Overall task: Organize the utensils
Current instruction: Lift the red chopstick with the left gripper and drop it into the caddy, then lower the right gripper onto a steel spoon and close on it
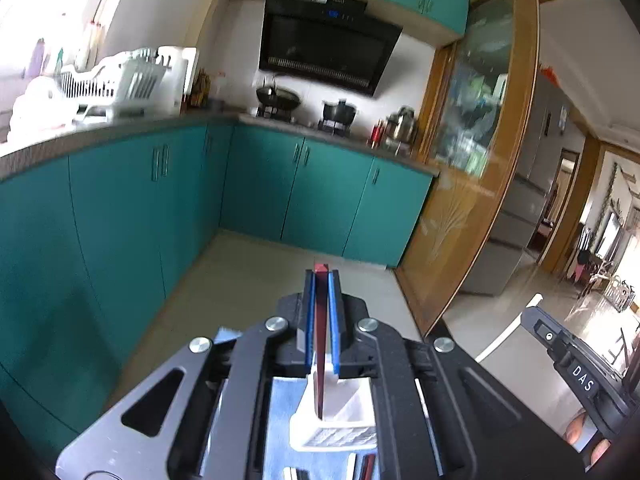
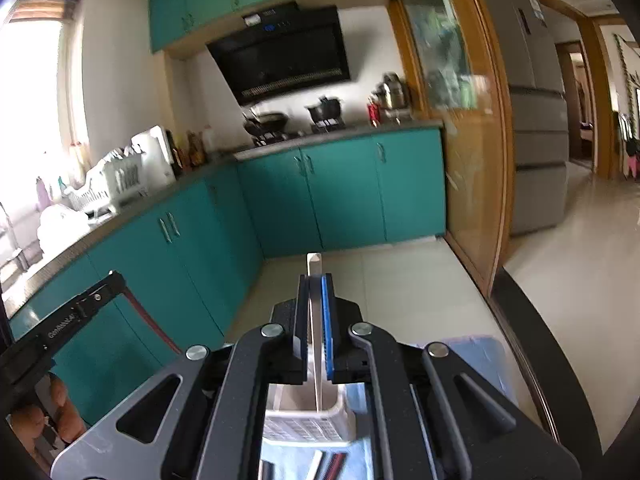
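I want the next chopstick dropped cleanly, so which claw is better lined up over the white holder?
Likely right. The white chopstick hangs over the middle of the white holder; the left claw's red chopstick hangs nearer its edge.

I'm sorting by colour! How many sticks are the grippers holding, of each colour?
Red chopstick, in the left gripper: 1
White chopstick, in the right gripper: 1
Total: 2

Gripper bodies hide most of the white holder (image 1: 332, 420), countertop items blurred.
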